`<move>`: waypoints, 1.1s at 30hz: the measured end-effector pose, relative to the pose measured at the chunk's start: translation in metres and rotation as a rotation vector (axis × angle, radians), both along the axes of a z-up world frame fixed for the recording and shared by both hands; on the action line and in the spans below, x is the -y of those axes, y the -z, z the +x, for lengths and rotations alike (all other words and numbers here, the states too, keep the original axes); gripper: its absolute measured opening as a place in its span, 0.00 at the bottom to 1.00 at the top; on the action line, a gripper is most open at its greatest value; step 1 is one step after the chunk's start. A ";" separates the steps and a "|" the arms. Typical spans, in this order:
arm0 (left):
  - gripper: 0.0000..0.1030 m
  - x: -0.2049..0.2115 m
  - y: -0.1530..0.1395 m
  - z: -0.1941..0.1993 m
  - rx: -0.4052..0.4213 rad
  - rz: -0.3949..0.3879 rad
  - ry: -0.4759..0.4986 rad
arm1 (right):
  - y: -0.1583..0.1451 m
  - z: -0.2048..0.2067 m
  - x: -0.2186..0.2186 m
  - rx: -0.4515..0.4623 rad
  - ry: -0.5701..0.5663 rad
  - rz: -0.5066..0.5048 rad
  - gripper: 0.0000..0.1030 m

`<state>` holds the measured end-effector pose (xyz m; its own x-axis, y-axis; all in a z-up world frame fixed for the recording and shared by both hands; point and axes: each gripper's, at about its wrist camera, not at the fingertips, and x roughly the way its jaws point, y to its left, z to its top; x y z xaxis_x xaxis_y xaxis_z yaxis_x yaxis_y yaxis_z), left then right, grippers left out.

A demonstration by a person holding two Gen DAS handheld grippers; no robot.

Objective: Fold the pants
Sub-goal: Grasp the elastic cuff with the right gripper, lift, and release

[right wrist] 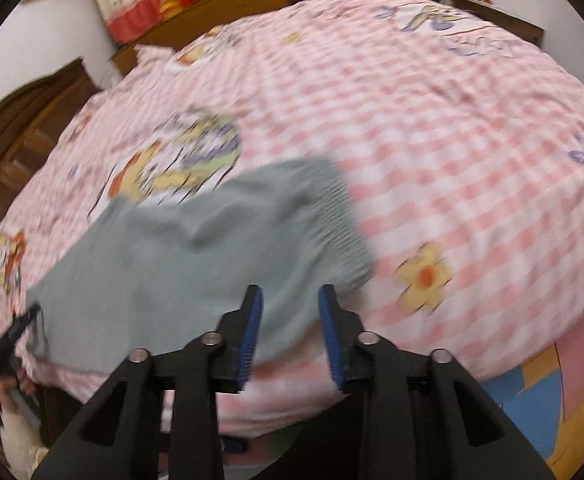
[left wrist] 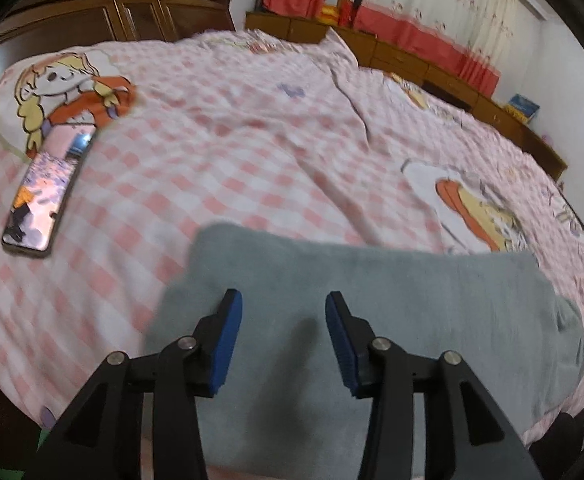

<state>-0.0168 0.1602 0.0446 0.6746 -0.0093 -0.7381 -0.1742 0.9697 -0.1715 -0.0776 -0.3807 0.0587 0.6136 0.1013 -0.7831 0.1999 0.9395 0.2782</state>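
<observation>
We are looking at the grey pants [left wrist: 372, 312], which are lying folded into a compact block at the near edge of the bed [left wrist: 252, 168], flat on its pink-and-white checked cover. In the right wrist view the pants [right wrist: 196, 256] are showing a ribbed waistband along their far right end, beside a yellow flower printed on the cover.

Our left gripper [left wrist: 283, 338] is hovering over the middle of the pants with its jaws spread apart; nothing is sitting between the blue pads, and the cloth under them is lying undisturbed. Our right gripper [right wrist: 290, 336] is hanging over the near right corner of the pants, at the bed's near edge, with its jaws likewise standing apart and gripping nothing. That view is blurred, so we cannot tell whether the pads are brushing the fabric.

Further out, a phone [left wrist: 48, 196] is resting on the cover toward the left edge of the bed, well apart from the pants, just below a printed cartoon girl. Beyond the far edge, a wooden wardrobe [left wrist: 132, 12] and curtains [left wrist: 432, 20] with a red band are lining the wall.
</observation>
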 end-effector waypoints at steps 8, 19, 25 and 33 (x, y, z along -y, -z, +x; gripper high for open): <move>0.53 0.022 0.013 -0.009 -0.063 0.045 -0.003 | 0.033 0.083 0.048 -0.055 -0.102 0.054 0.38; 0.58 0.033 0.021 -0.003 -0.121 0.112 -0.042 | 0.061 0.116 0.037 0.046 -0.240 0.074 0.54; 0.60 0.035 0.023 -0.001 -0.127 0.131 -0.058 | 0.065 0.123 0.021 0.107 -0.257 -0.032 0.56; 0.62 0.034 0.023 -0.001 -0.131 0.128 -0.060 | 0.027 0.090 0.018 0.164 -0.125 -0.090 0.21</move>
